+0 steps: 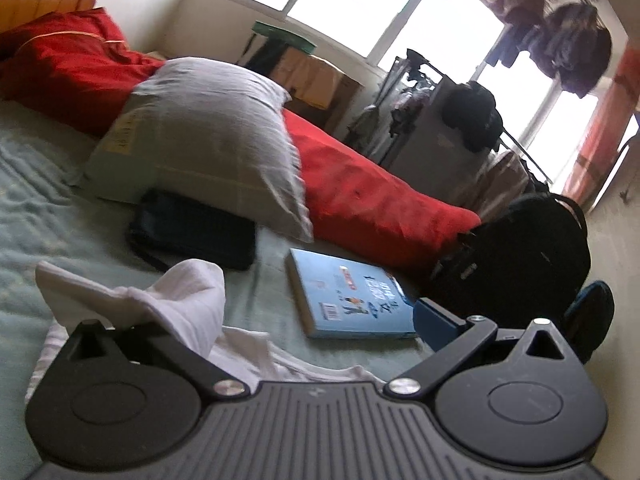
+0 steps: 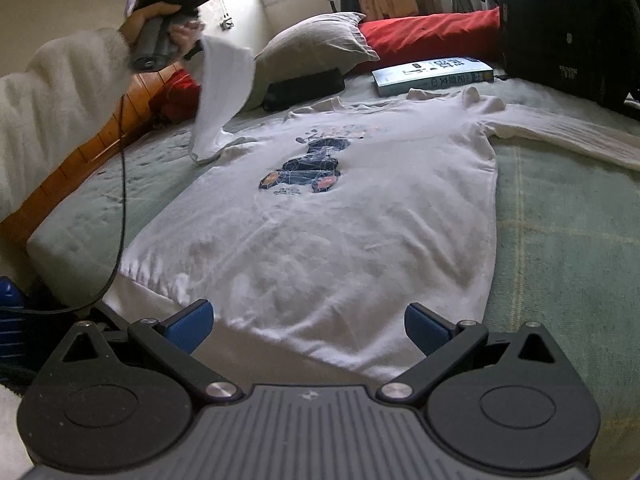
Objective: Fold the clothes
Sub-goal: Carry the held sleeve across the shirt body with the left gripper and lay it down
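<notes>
Left wrist view
Left gripper [image 1: 256, 320]: its fingers look spread, right blue pad [image 1: 436, 320] bare at 4 o'clock, left finger buried in a bunch of white sleeve [image 1: 180, 304] at 8 o'clock; whether the cloth is pinched I cannot tell.
Bed [image 1: 48, 208]: pale green cover, carrying a blue book [image 1: 352, 300] near centre, a dark flat case [image 1: 192, 232] at 9 o'clock of it, a grey pillow [image 1: 212, 136] above and a red quilt [image 1: 360, 192] toward 2 o'clock.
Black bag [image 1: 520, 248]: at 3 o'clock, touching the quilt's end.

Right wrist view
Right gripper [image 2: 308, 326]: jaws wide apart, empty, its blue pads just over the hem at 6 o'clock.
White T-shirt [image 2: 340, 220]: spread flat on the bed, dark print on the chest, far sleeve stretched out toward 3 o'clock.
Near sleeve: lifted off the bed at 10 o'clock, hanging from the left gripper (held up by a hand [image 2: 148, 20] in a fluffy white cuff).
</notes>
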`<state>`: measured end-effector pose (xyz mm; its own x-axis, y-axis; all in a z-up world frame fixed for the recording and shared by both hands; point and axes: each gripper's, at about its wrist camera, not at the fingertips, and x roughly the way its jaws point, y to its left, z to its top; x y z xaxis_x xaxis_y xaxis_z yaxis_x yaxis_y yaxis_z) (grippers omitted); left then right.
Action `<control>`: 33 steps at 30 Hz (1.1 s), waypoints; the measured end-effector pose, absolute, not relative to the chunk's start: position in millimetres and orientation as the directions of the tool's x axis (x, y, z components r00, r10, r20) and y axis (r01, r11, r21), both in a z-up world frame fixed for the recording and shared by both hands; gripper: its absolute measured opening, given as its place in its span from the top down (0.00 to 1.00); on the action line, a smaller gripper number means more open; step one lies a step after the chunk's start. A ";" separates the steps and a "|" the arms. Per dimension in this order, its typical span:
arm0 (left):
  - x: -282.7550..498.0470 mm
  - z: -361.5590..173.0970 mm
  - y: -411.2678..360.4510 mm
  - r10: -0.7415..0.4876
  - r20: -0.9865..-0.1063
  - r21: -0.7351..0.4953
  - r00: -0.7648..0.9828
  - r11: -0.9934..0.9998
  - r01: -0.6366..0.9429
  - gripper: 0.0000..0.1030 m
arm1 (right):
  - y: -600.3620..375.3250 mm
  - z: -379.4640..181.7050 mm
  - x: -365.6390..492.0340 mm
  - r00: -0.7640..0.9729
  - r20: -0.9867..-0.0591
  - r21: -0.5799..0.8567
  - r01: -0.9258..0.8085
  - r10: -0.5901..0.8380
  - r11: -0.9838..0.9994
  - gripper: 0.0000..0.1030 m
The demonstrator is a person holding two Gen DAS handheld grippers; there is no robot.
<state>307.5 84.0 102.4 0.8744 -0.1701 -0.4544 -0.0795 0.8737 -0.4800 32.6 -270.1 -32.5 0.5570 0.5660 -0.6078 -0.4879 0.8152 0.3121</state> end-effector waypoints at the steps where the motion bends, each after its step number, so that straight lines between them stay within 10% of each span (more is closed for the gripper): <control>1: 309.8 102.3 77.5 -0.173 -0.455 -0.480 0.873 0.874 -0.078 0.01 | -271.5 -32.9 32.2 0.557 -0.604 0.316 -0.489 0.570 0.813 0.00; 33: 372.3 88.8 -81.0 -0.283 -0.535 -0.371 0.796 0.925 0.080 0.01 | -307.5 -49.8 40.5 0.558 -0.557 0.414 -0.455 0.615 0.789 0.00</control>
